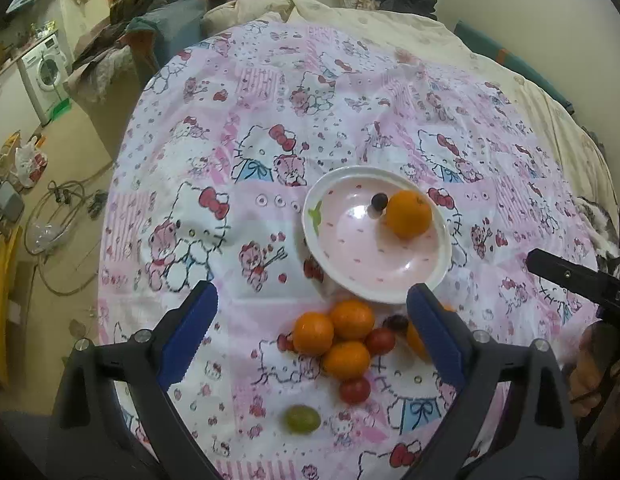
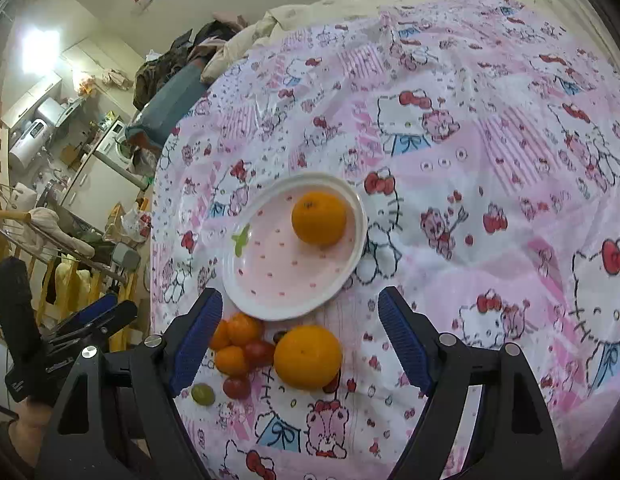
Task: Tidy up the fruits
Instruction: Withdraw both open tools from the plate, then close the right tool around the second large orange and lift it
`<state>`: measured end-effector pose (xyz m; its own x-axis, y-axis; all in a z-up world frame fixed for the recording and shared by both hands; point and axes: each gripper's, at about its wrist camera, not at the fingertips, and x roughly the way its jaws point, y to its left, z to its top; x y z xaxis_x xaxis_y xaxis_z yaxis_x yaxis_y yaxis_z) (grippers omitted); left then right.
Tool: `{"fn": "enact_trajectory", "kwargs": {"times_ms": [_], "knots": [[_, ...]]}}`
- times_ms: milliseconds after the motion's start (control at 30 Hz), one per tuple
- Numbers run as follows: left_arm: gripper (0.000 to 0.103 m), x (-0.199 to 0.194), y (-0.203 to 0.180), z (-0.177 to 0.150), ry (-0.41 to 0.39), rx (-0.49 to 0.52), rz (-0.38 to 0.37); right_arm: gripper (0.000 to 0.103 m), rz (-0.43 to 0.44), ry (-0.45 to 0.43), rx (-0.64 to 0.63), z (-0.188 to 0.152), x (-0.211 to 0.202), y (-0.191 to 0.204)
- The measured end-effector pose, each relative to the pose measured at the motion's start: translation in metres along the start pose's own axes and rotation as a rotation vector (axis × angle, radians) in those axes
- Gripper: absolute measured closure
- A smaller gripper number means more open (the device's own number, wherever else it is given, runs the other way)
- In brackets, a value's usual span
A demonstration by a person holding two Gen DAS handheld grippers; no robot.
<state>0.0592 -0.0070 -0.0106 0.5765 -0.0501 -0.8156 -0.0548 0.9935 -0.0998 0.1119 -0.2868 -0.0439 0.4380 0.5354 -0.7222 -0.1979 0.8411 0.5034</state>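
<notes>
1. Both grippers hang empty with jaws wide apart: the left gripper point(image 1: 312, 330) above the fruit pile, the right gripper point(image 2: 299, 338) above the big orange point(image 2: 308, 357).
2. The pink plate point(image 1: 352, 264) lies on the patterned sheet point(image 1: 269, 128) of a bed and holds one orange point(image 1: 409, 213) and a dark grape point(image 1: 379, 201); the pile sits just in front of it.
3. Judged next step: take one fruit from the pile. Straddle a single orange, such as the small orange point(image 1: 313, 333), squarely, and close gently; the neighbouring cherry tomato point(image 1: 354, 390) and green grape point(image 1: 302, 419) could roll.
4. The left wrist view shows the dark grape on the plate, which the orange hides in the right wrist view. The right wrist view shows the big orange whole.
</notes>
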Motion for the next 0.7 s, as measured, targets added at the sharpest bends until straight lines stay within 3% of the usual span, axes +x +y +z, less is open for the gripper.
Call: {"fn": "enact_trajectory", "kwargs": {"times_ms": [267,700], "knots": [[0.009,0.005,0.01,-0.007,-0.021,-0.038,0.036,0.02,-0.021,0.048,0.029,-0.016,0.016,-0.002],[0.009,0.016,0.017,-0.007,0.026,-0.089,0.037,0.02,-0.022,0.151,0.087,-0.023,0.047,-0.012]]}}
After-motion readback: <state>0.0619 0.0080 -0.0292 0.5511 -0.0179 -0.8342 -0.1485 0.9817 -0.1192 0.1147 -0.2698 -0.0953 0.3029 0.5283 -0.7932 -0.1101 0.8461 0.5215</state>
